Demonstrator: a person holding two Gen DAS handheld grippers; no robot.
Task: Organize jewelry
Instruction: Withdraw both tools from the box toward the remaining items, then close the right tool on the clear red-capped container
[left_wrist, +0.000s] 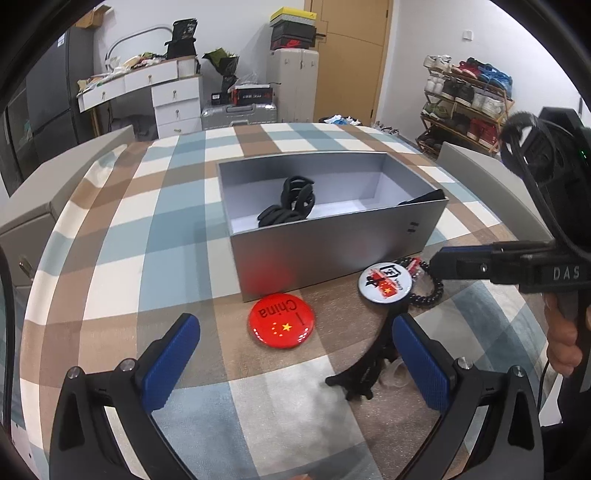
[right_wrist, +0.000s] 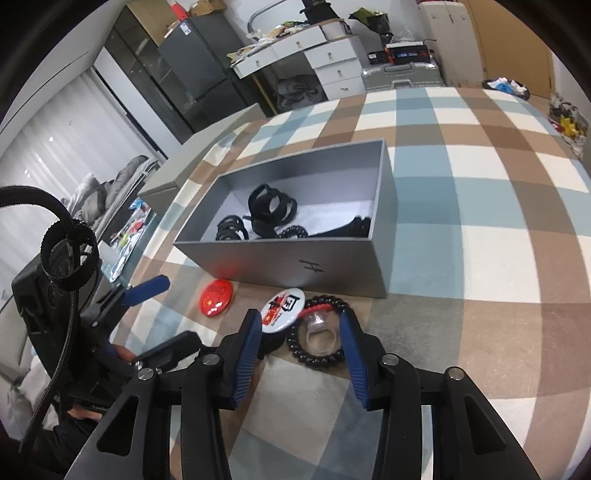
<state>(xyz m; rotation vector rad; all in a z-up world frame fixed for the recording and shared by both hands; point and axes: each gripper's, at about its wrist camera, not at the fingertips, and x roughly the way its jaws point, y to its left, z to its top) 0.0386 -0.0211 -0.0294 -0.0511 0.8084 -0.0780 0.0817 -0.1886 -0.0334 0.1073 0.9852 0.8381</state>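
Observation:
On the checked cloth in front of the open grey box (right_wrist: 295, 258) lie a black bead bracelet (right_wrist: 317, 360) with a clear ring (right_wrist: 319, 334) inside it, a white badge (right_wrist: 284, 306) and a red "China" badge (right_wrist: 215, 297). My right gripper (right_wrist: 299, 347) is low over the bracelet, its jaws partly apart on either side of it; I see no pad pressing on it. In the left wrist view my left gripper (left_wrist: 295, 365) is wide open and holds nothing, with the red badge (left_wrist: 280, 325) just ahead. A black claw clip (left_wrist: 360, 373) lies by its right finger.
The box (left_wrist: 332, 236) holds black hair ties (left_wrist: 291, 203) and other black pieces. Grey furniture (left_wrist: 74, 177) stands along the table's left side and another grey piece (left_wrist: 491, 177) at the right. A hand (left_wrist: 561, 332) grips the right tool's handle.

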